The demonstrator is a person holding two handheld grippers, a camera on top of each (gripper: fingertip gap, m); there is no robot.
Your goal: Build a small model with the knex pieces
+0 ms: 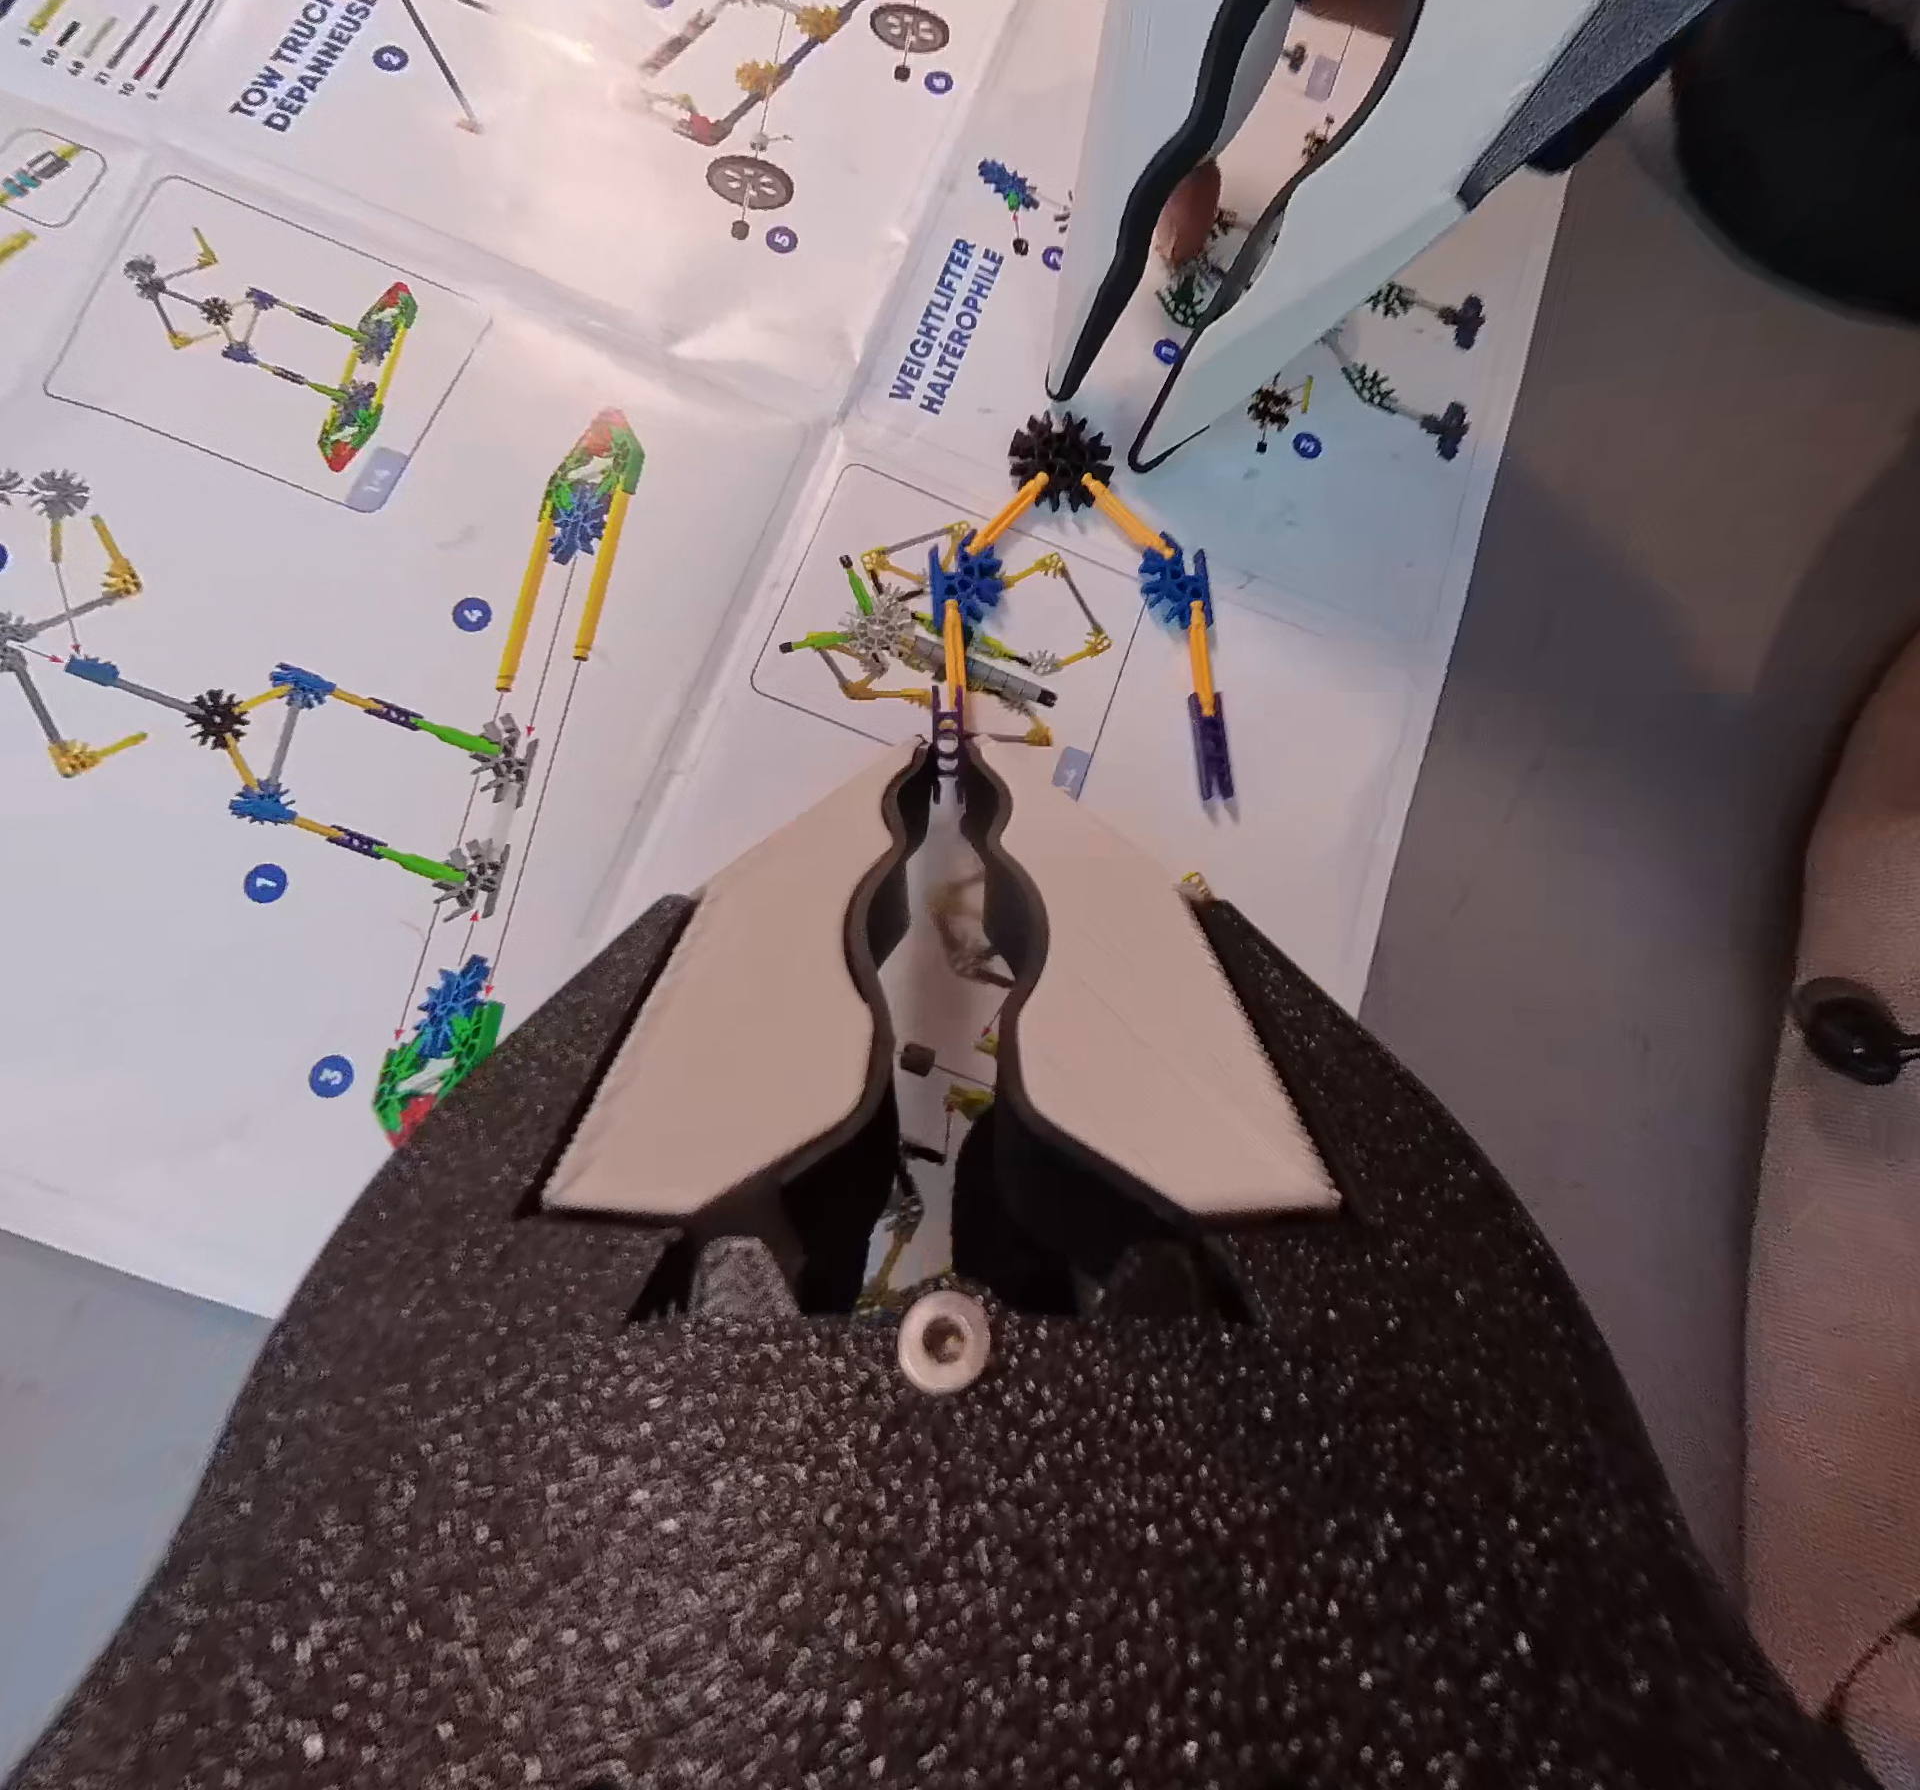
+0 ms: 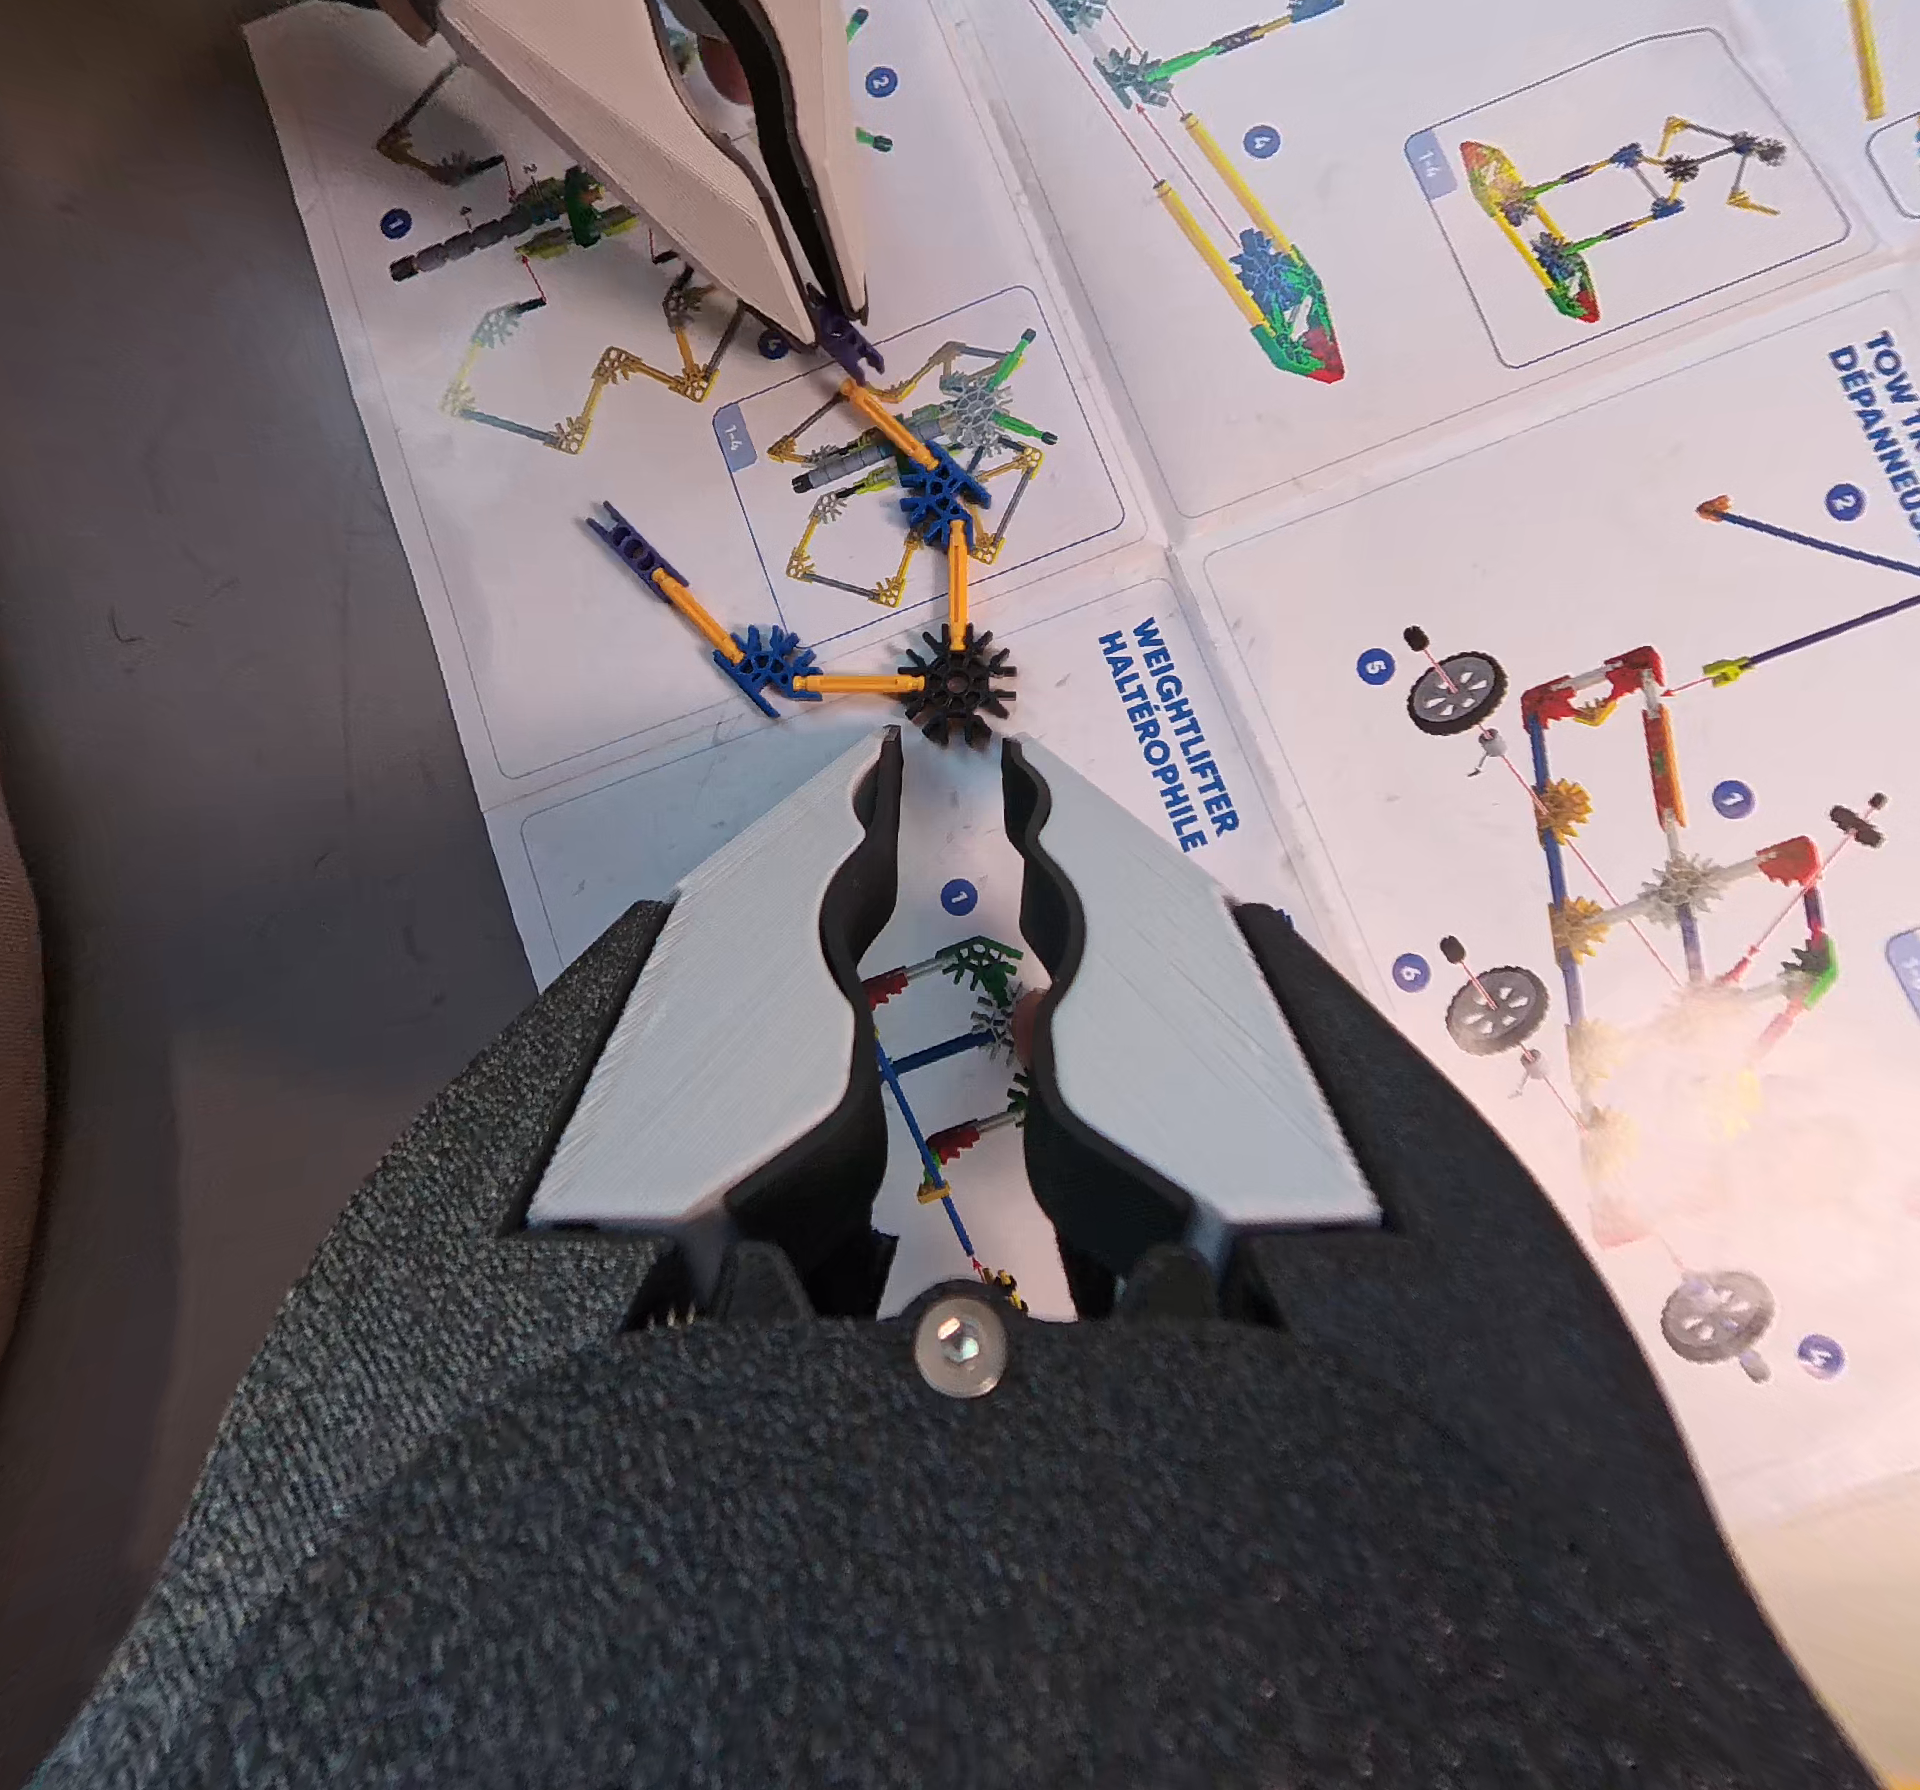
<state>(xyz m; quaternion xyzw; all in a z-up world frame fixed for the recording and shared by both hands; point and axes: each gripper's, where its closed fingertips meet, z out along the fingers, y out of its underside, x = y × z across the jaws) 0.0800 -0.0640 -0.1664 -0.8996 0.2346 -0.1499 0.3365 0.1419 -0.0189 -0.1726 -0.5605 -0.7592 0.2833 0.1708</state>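
Observation:
A small rod-and-connector model lies on a printed instruction sheet (image 1: 623, 306). It has a black round connector (image 1: 1061, 460), two yellow-rod legs, two blue connectors (image 1: 966, 582) and a purple clip at each end. My left gripper (image 1: 948, 753) is shut on one purple clip (image 1: 948, 732); it also shows in the right wrist view (image 2: 831, 317). The other purple clip (image 1: 1210, 753) lies free. My right gripper (image 2: 951, 743) is open, its tips just short of the black connector (image 2: 956, 686). It shows in the left wrist view (image 1: 1101, 426) too.
The instruction sheet (image 2: 1455, 493) covers most of a grey tabletop (image 2: 208, 597). Beige cloth with a dark button (image 1: 1860, 1028) lies past the table's edge on the right of the left wrist view. The tips of one gripper are about 9 cm away from the tips of the other.

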